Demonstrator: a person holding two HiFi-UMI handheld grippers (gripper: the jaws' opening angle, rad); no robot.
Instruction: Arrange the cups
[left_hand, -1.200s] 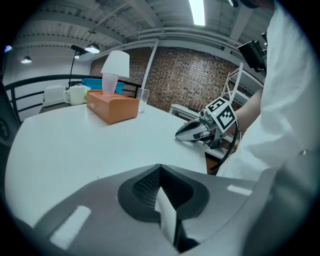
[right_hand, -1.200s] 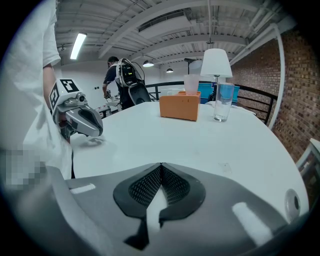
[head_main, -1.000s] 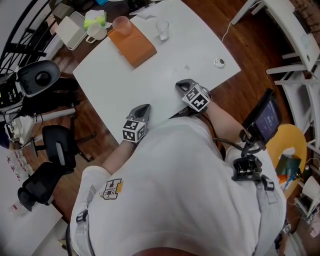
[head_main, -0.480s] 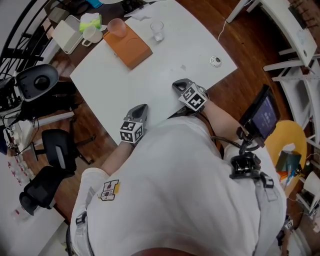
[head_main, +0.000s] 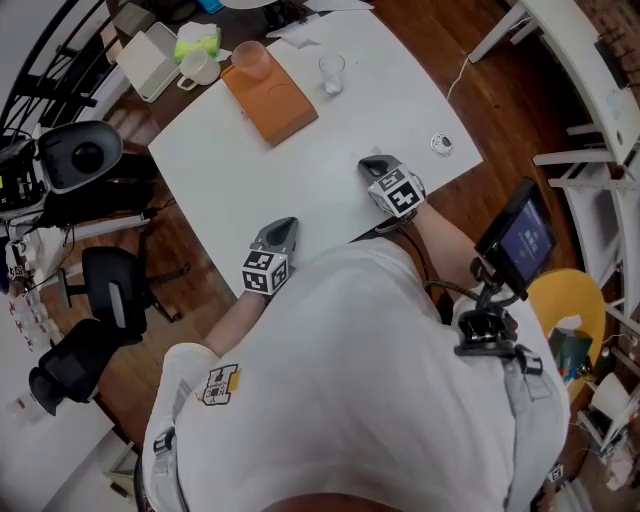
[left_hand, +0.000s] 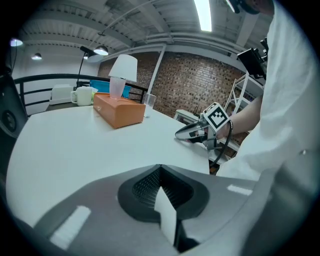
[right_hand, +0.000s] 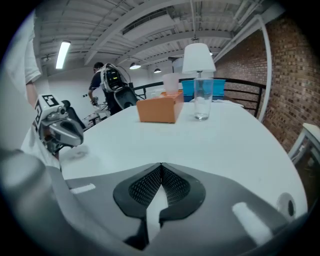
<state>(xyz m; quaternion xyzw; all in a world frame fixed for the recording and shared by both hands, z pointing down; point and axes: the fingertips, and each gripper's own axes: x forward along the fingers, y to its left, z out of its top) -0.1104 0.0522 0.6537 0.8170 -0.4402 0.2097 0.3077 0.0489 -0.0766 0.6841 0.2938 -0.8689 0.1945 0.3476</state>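
Note:
A clear glass (head_main: 331, 72) stands at the far side of the white table (head_main: 330, 150). A pink cup (head_main: 250, 58) sits on an orange box (head_main: 270, 100), and a white mug (head_main: 200, 68) stands left of that box. My left gripper (head_main: 286, 224) rests shut and empty near the table's near edge. My right gripper (head_main: 371, 161) is also shut and empty, a little farther onto the table. The right gripper view has the glass (right_hand: 202, 102), the box (right_hand: 159, 110) and the pink cup (right_hand: 171, 82) well ahead of the jaws. In the left gripper view the mug (left_hand: 82, 95) stands far off.
A white container (head_main: 150, 60) and a green item (head_main: 197, 42) lie by the far left corner. A small round object (head_main: 441, 144) sits near the table's right edge. Office chairs (head_main: 85, 155) stand left of the table, and a person stands far behind it.
My right gripper has slid a little farther onto the table. The left gripper has stayed where it was. Both remain shut.

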